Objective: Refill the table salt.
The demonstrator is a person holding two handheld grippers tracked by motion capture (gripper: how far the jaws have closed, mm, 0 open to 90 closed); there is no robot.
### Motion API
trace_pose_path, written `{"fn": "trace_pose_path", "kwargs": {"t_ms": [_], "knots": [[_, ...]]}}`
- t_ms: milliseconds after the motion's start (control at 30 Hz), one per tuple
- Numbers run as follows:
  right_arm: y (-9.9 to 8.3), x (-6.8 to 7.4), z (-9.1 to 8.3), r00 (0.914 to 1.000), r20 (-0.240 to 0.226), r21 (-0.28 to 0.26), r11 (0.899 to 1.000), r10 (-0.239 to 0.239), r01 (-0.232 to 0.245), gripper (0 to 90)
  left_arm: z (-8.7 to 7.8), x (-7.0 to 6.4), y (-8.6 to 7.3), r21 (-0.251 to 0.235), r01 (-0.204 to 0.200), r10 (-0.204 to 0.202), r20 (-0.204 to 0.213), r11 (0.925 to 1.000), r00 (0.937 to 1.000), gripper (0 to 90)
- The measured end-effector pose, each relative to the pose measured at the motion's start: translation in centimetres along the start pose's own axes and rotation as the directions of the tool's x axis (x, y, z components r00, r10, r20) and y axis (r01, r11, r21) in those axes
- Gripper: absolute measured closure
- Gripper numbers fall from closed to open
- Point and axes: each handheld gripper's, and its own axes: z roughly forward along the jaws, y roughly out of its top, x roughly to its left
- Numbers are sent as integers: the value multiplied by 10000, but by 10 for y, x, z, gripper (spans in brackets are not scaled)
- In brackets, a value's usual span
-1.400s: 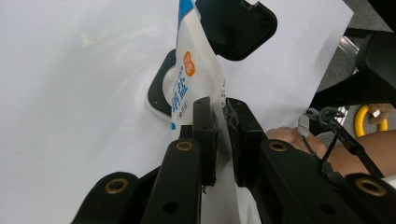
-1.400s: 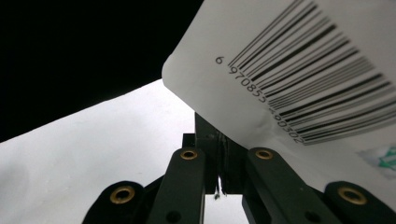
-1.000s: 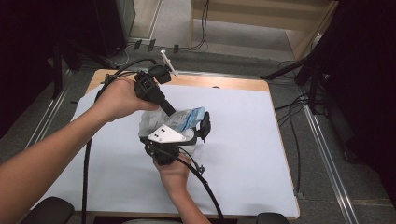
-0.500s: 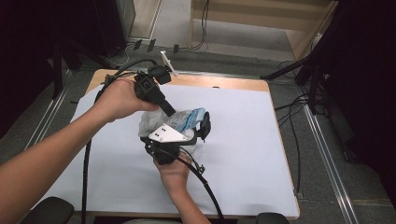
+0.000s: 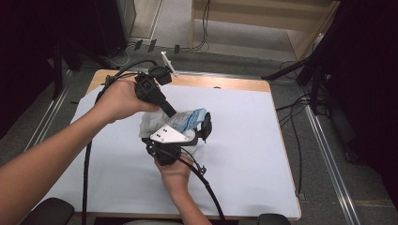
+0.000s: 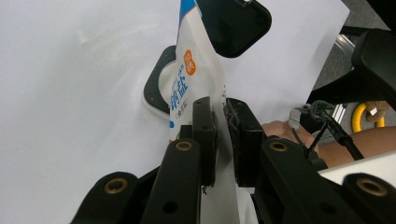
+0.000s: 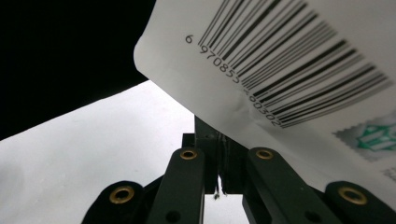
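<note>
White sheet covers worktop [image 5: 263, 140], wooden edge at far side. Left gripper [image 5: 169, 110] fingers clenched on salt pouch [image 5: 187, 119], held mid-worktop above the sheet. Right gripper [image 5: 204, 126] fingers clamp pouch's barcode edge from the near side.

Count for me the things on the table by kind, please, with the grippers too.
Grippers: 2, the left gripper and the right gripper, each with its fingers closed on the pouch.
Pouches: 1, a white and blue pouch held up between them.
White sheets covering the table: 1.
Total: 4.
</note>
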Motion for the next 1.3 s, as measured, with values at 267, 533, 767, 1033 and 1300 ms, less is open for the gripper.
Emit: {"fn": "trace_pose_path", "kwargs": {"t_ms": [267, 533, 767, 1033, 1300], "knots": [[0, 0, 0, 10000, -12, 38, 10000, 19, -19, 891, 0, 1, -1, -4, -1, 1, 15, 10000, 10000, 835], [-1, 0, -1, 10000, 34, 22, 10000, 33, -33, 890, 0, 0, 0, -28, 4, -4, 27, 10000, 10000, 834], [0, 0, 0, 10000, 23, 0, 10000, 12, -12, 890, -1, 0, 0, -29, 4, -4, 4, 10000, 10000, 833], [1, 0, 0, 10000, 24, 30, 10000, 5, -5, 891, -1, 0, 0, -36, -31, 31, 3, 10000, 10000, 832], [-3, -3, -1, 10000, 67, 152, 9999, 18, -19, 889, 2, 3, -4, -163, -13, 15, 132, 9999, 9999, 829]]}}
